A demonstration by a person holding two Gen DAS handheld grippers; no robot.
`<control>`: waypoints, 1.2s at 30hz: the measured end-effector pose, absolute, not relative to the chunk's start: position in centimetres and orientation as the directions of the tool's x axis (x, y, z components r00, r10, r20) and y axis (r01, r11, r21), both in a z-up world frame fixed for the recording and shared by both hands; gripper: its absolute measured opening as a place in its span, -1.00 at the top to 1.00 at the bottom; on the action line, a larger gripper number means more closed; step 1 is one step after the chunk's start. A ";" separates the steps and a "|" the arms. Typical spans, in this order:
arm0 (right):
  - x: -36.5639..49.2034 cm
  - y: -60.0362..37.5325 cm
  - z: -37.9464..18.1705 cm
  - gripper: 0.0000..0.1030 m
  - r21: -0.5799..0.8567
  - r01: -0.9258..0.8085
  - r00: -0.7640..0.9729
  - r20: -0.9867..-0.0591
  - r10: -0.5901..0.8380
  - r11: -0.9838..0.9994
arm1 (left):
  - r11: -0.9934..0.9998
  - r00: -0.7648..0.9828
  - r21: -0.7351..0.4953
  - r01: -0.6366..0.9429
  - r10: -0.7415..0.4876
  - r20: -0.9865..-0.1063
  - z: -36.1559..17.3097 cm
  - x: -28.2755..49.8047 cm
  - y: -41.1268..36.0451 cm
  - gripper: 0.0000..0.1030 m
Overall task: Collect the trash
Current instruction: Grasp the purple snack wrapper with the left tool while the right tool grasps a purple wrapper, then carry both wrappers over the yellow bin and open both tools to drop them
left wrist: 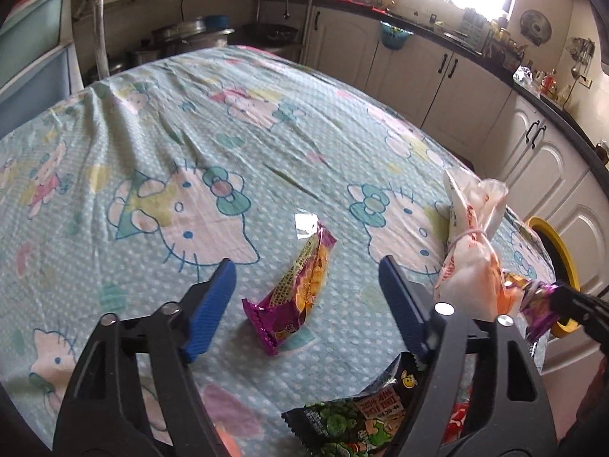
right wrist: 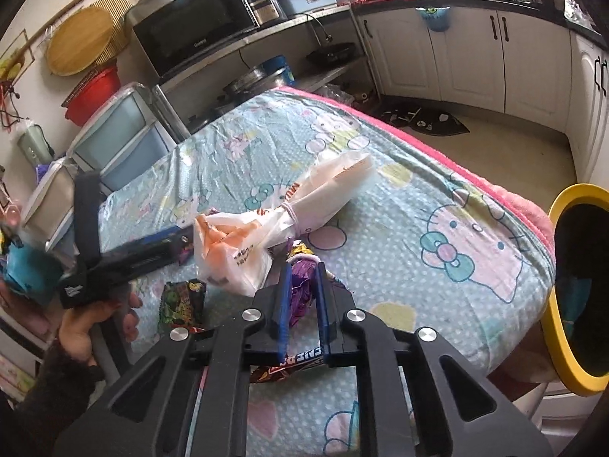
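Closest to my right wrist camera, my right gripper (right wrist: 302,285) has its two blue-padded fingers pinched together on a crumpled purple foil wrapper (right wrist: 300,285), which bunches up between the pads just above the cloth. Under that gripper's frame lies a brown printed snack packet (right wrist: 289,371), partly hidden. Just beyond the purple wrapper sits a white and orange plastic bag tied with a band (right wrist: 266,228), lying across the pale blue cartoon-cat tablecloth (right wrist: 418,205). At the right edge of the table stands a round black bin with a yellow rim (right wrist: 552,251), its opening facing me. From my left wrist camera, my left gripper (left wrist: 304,278) hovers with its blue pads apart, and a magenta and yellow snack wrapper (left wrist: 295,289) lies on the cloth between them, touched by neither pad. Nearer that camera, a black and green printed candy packet (left wrist: 354,419) rests flat beside the left gripper's right finger. In the right view my left hand (right wrist: 91,316) grips the handle of the left gripper at the left edge of the table. Behind the table are white kitchen cabinets (right wrist: 468,61) and a black microwave (right wrist: 190,26) on a shelf.
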State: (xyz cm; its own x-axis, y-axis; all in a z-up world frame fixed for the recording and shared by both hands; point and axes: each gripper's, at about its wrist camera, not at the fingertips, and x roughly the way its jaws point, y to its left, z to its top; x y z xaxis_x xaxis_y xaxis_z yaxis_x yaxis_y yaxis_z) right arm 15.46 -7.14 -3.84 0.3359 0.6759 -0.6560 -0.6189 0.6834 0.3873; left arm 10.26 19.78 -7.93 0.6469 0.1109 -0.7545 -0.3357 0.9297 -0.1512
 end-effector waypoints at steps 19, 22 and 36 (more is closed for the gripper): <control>14.3 -8.9 -1.0 0.78 0.334 -0.636 0.424 -0.602 0.676 0.696 | 0.934 0.648 -0.169 -0.315 0.082 -0.757 -7.1 9.6 19.6 0.58; 14.1 -9.4 -0.5 0.78 0.335 -0.635 0.431 -0.594 0.679 0.696 | 0.938 0.671 -0.172 -0.301 0.080 -0.737 -5.9 9.4 19.1 0.62; 13.7 -11.6 1.8 0.78 0.336 -0.624 0.485 -0.540 0.688 0.705 | 0.963 0.776 -0.206 -0.175 0.007 -0.631 0.1 9.0 13.9 0.65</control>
